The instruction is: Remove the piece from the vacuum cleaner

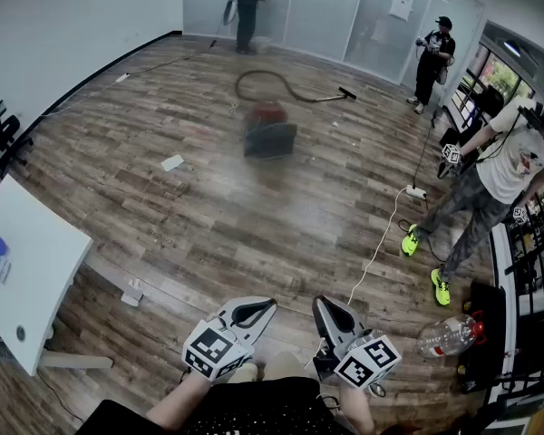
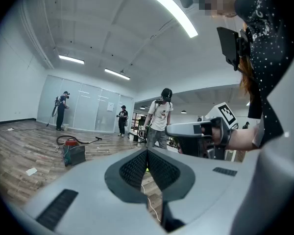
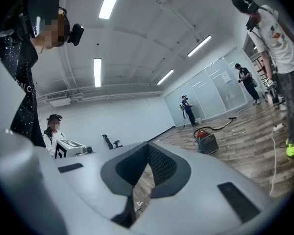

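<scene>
The vacuum cleaner (image 1: 269, 134), a dark box with a red top, stands far off on the wooden floor. Its hose (image 1: 281, 87) curls behind it to a nozzle (image 1: 347, 92). It also shows small in the left gripper view as the vacuum cleaner (image 2: 73, 152) and in the right gripper view as the vacuum cleaner (image 3: 206, 141). My left gripper (image 1: 271, 304) and right gripper (image 1: 318, 303) are held side by side close to my body, both shut with nothing between the jaws. The same shows for the left gripper (image 2: 147, 152) and the right gripper (image 3: 148, 145). Neither is near the vacuum.
A white table (image 1: 36, 261) stands at the left. A person in a white T-shirt (image 1: 490, 179) stands at the right by shelves. A white cable (image 1: 381, 243) crosses the floor, with a plastic bottle (image 1: 449, 333) beside it. Two more people stand at the far glass wall.
</scene>
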